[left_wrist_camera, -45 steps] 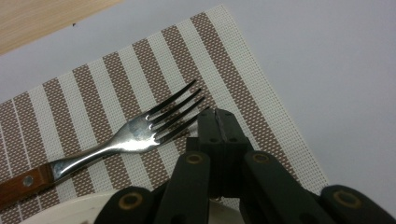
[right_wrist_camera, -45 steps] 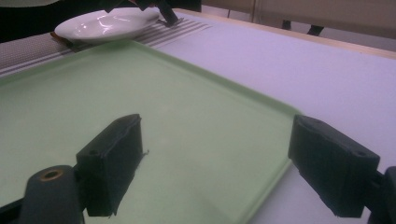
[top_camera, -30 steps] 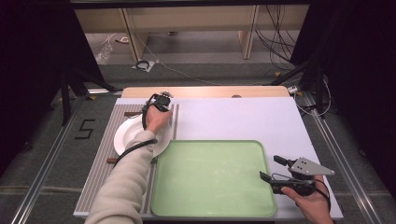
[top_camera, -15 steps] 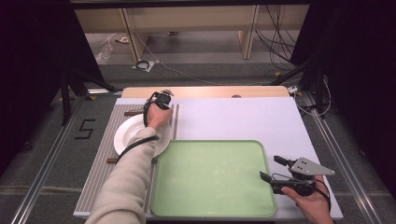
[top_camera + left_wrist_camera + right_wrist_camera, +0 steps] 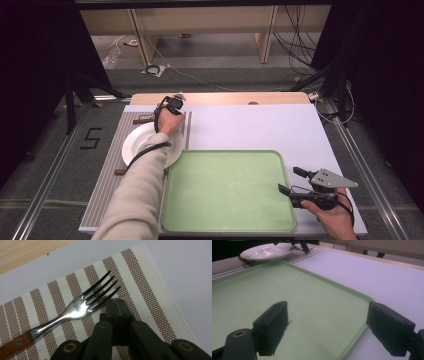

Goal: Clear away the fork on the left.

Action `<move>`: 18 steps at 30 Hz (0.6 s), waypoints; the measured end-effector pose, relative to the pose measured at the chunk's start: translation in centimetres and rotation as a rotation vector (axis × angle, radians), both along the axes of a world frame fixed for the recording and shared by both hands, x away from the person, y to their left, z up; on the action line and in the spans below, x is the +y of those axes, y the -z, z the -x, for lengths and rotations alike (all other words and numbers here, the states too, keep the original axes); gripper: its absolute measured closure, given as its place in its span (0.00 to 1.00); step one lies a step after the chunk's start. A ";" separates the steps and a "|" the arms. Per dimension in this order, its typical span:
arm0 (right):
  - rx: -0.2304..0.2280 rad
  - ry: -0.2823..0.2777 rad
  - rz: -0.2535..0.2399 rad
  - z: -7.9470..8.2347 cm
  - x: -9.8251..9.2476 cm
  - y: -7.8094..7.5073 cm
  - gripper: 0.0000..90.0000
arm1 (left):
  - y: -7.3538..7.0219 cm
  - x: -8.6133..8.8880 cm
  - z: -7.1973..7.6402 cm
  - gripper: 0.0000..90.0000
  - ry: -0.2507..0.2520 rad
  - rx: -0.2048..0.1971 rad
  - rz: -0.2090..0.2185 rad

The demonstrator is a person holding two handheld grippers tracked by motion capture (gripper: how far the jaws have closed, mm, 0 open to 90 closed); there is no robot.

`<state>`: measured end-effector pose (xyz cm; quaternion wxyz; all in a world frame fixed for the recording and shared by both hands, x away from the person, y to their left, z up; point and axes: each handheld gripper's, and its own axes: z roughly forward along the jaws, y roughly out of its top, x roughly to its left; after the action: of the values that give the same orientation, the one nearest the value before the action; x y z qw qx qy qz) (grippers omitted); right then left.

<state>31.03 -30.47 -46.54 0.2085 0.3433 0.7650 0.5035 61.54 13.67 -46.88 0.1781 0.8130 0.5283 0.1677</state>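
Your left tongs are closed, empty, tips just beside the fork tines; fork lies flat on the striped mat beyond the plate; your right tongs are open, empty, over the green tray edge.

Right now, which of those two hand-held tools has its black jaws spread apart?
The right tool, held over the green tray's right edge: its jaws stand wide apart. The left tool, beside the fork on the striped mat, has its jaws pressed together, holding nothing.
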 end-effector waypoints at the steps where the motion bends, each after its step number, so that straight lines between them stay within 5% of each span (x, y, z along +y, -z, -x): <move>1: -0.003 -0.003 -0.010 -0.1 0.0 0.1 0.21 | 0.0 0.0 -0.1 1.00 0.003 0.002 -0.005; 18: 0.001 0.001 -0.003 0.0 -0.1 0.0 0.21 | 0.0 0.0 -0.9 1.00 -0.007 -0.003 -0.020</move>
<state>31.03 -30.56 -46.56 0.2080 0.3441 0.7642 0.5042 62.46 13.67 -46.90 0.1702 0.8125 0.5293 0.1750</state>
